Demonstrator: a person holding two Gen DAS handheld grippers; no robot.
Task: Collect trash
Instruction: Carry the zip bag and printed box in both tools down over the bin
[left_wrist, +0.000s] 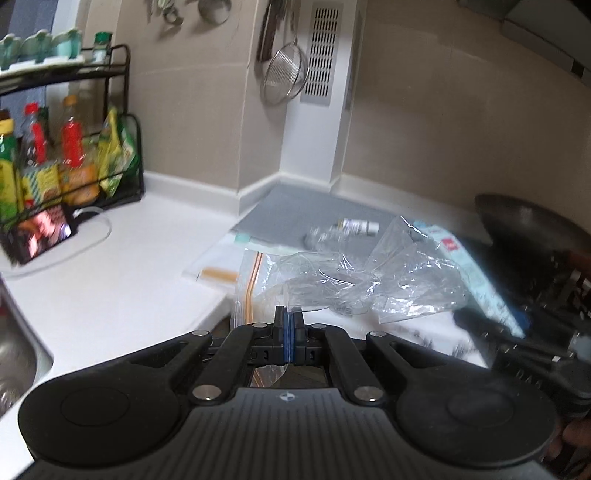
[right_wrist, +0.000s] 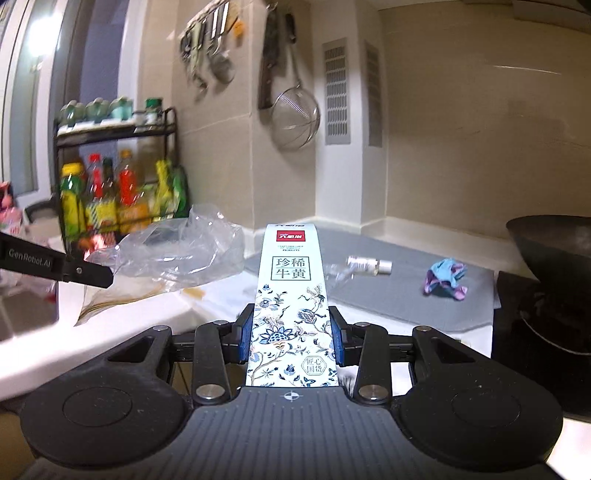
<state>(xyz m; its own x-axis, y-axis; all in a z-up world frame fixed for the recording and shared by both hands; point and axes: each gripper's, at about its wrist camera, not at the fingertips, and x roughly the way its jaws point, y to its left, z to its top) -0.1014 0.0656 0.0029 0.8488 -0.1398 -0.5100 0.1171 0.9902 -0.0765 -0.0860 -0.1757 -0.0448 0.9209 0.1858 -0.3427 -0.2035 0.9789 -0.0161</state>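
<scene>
Pinching clear plastic bag (left_wrist: 369, 280), left tool (left_wrist: 289, 317) clenched; right tool (right_wrist: 291, 332) grasping floral carton (right_wrist: 291, 295).

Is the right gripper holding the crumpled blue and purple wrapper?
No, the crumpled blue and purple wrapper lies on the grey mat; the right gripper clamps a tall floral-printed box.

One clear plastic bag (right_wrist: 173, 251), one patterned box (right_wrist: 291, 314), one vial (right_wrist: 369, 265), perhaps one crumpled wrapper (right_wrist: 445, 280).
</scene>
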